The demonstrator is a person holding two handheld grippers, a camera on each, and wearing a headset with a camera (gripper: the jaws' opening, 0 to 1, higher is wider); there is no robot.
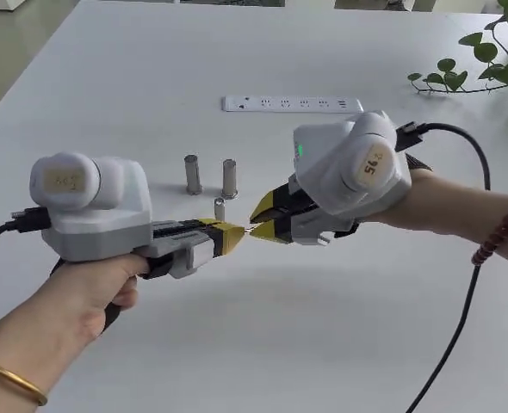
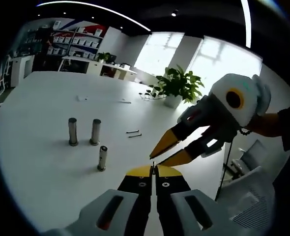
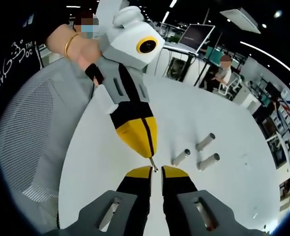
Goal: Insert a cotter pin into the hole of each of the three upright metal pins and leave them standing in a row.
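Left gripper (image 2: 154, 170) jaws are pressed together on a thin cotter pin (image 3: 153, 163); only a short stub pokes past the yellow tips. Right gripper (image 3: 156, 171) jaws are apart by a narrow gap, with the tips right at that stub, one on either side. I can't tell if they touch it. I've got both grippers in the air over the bench (image 1: 263, 327), tip to tip, on my side of the upright pins. It reads to me as a handover or re-grip ahead of insertion.

Risks, my call:
- **Drop:** the stub is tiny, so if the left gripper lets go before the right has a proper bite, the cotter pin falls to the bench.
- **Twist:** a skewed bite would twist the cotter pin, and it won't line up with a hole.
- **Topple:** the nearest metal pin (image 1: 219, 209) stands just beyond the tips, so a sideways nudge on approach could knock it over.

The cotter pin is thin, silvery and straight as far as I can see. Its head and legs are too small to make out.

The three upright pins are short grey cylinders, all standing mid-bench. The back-left metal pin (image 1: 193, 174) and back-right metal pin (image 1: 229, 178) stand side by side. The nearest one sits in front of them, out of line. The holes are too small to see, so I can't say whether any is filled.

Two small thin bits (image 2: 132, 132) lie on the bench near them, likely spare cotter pins. A power strip (image 1: 293, 104) lies toward the far edge, and a plant (image 1: 486, 60) sits at the far right corner.
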